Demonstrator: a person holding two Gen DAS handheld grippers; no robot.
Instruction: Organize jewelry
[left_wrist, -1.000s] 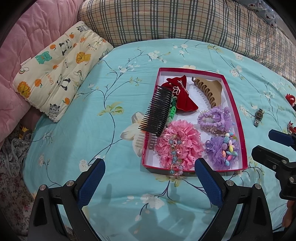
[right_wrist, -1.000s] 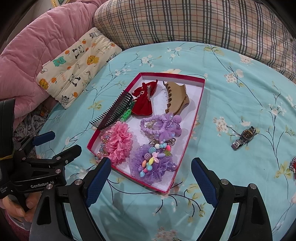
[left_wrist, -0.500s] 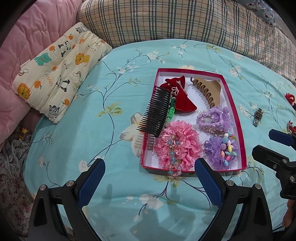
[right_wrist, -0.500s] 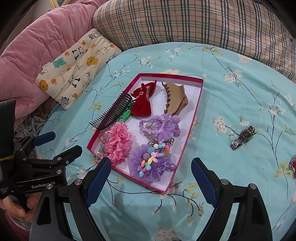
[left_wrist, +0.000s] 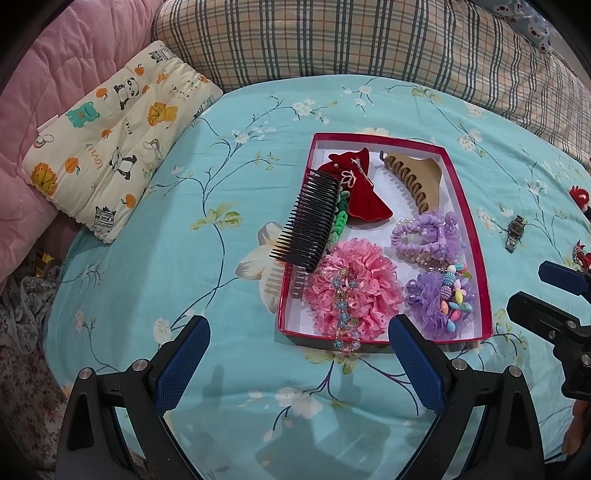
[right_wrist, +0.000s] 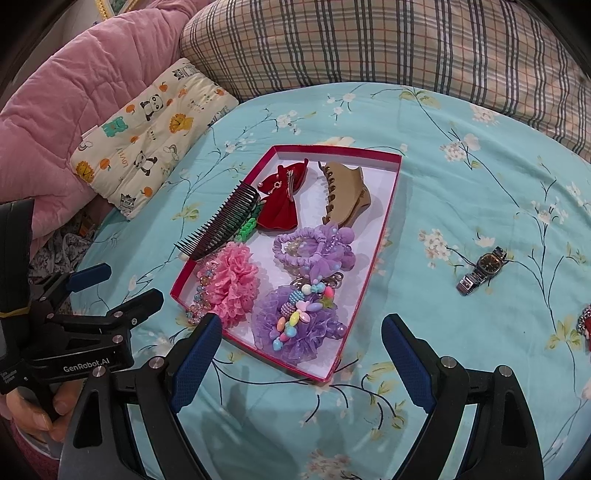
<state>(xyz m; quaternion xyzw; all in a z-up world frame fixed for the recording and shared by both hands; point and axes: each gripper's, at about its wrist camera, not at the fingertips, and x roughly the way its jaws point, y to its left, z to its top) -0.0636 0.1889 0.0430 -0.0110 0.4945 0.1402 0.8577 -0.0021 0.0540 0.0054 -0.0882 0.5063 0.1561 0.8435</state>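
Observation:
A red-rimmed white box (left_wrist: 469, 206) (right_wrist: 388, 218) lies on the turquoise floral bedspread. It holds a red bow clip (left_wrist: 364, 195), a tan claw clip (left_wrist: 415, 179), a black comb (left_wrist: 308, 221) leaning over its left rim, a pink scrunchie (left_wrist: 356, 291), purple scrunchies (left_wrist: 436, 299) and a beaded bracelet (left_wrist: 343, 317). A wristwatch (right_wrist: 480, 269) (left_wrist: 514, 232) lies on the spread to the box's right. My left gripper (left_wrist: 299, 354) hovers open in front of the box. My right gripper (right_wrist: 301, 350) is open too, over the box's near corner. Both are empty.
A cartoon-print cushion (left_wrist: 110, 136), a pink quilt (right_wrist: 55, 122) and a plaid pillow (left_wrist: 369, 40) border the bed at left and back. Red trinkets (left_wrist: 580, 195) lie at the far right edge. A hand (right_wrist: 33, 413) grips the left tool's handle.
Both views have shifted slightly; the box sits a touch lower and to the left in frame. Nothing has been picked up or moved.

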